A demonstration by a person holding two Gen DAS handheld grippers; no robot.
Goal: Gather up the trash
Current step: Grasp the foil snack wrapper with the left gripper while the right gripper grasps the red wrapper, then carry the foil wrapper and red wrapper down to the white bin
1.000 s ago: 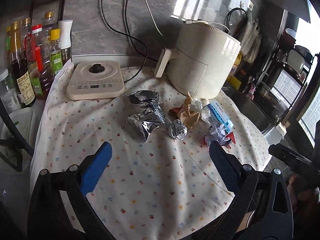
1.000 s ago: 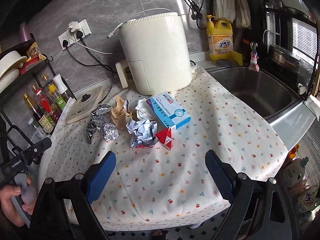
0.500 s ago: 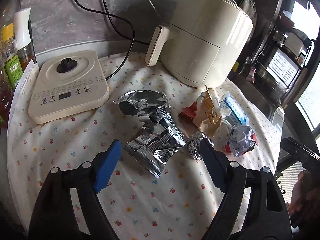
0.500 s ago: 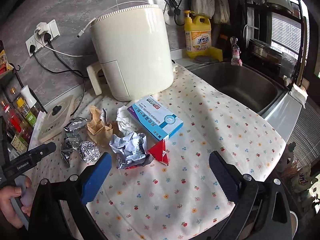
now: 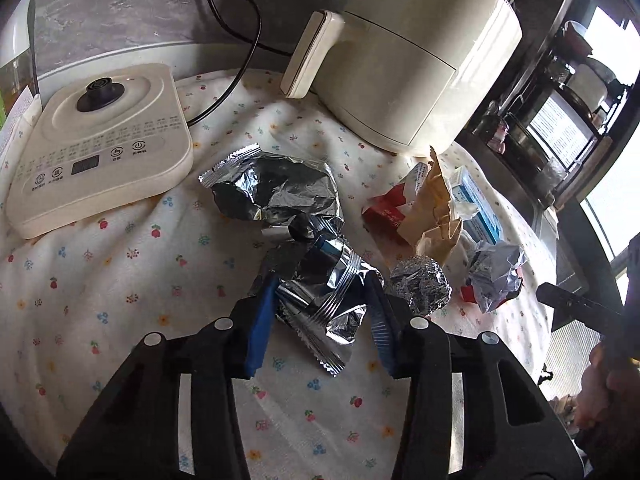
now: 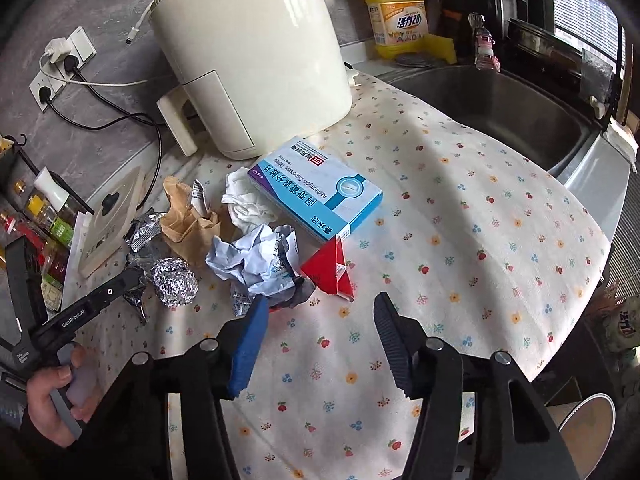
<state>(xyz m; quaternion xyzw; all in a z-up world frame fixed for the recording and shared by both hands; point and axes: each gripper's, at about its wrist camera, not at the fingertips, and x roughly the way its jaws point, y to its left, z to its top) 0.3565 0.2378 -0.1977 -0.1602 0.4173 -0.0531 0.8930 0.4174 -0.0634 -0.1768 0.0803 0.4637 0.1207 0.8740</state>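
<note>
Trash lies on the flowered cloth (image 5: 120,280). My left gripper (image 5: 320,288) is open, with its jaws on either side of a silver foil wrapper (image 5: 324,292). A second crumpled foil wrapper (image 5: 276,192) lies behind it and a foil ball (image 5: 420,284) to its right. My right gripper (image 6: 320,308) is open and empty, just in front of a red carton piece (image 6: 330,268) and a crumpled bluish paper (image 6: 256,260). A blue medicine box (image 6: 320,196), a brown paper bag (image 6: 188,220) and a white tissue (image 6: 244,196) lie behind them.
A cream air fryer (image 6: 248,52) stands behind the trash, and a flat cream appliance (image 5: 96,140) at the left. A steel sink (image 6: 500,104) is to the right, with a yellow detergent bottle (image 6: 396,12) behind it. Sauce bottles (image 6: 44,216) stand at the far left.
My left gripper has moved forward and down, its jaws narrowing around the near foil wrapper. My right gripper has moved closer to the red carton piece and the crumpled paper.
</note>
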